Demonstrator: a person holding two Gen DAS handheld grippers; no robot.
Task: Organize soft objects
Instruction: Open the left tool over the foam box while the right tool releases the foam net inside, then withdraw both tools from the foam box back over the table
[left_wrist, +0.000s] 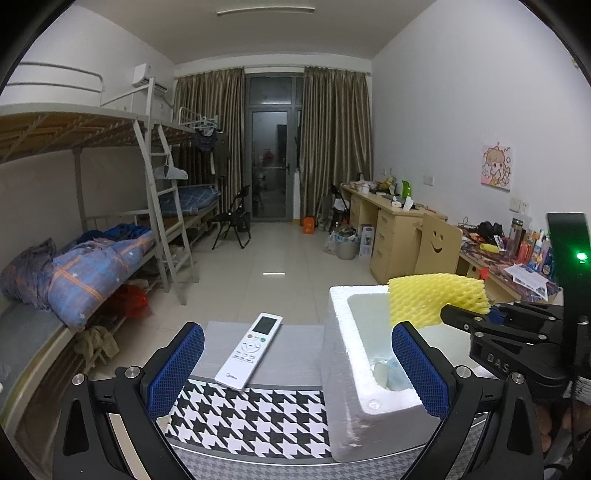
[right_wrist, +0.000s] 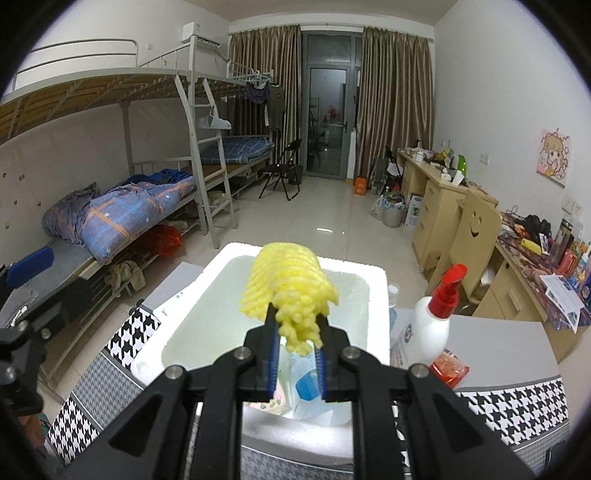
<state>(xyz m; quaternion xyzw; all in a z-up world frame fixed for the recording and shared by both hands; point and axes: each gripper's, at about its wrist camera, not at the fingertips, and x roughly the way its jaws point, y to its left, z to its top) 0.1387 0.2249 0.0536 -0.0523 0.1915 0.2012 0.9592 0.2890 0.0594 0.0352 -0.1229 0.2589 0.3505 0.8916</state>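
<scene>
Right gripper (right_wrist: 297, 345) clamps yellow foam net (right_wrist: 291, 291) above foam box (right_wrist: 221, 273)

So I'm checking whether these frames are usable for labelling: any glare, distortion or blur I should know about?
Left wrist view: strong fisheye bending with dark corners; the foam box rim is overexposed, and the left gripper is sharp. Right wrist view: same bending; the box's far rim blows out, the yellow foam net in the right gripper is crisp, and the floor shows a small ceiling-light reflection.
</scene>
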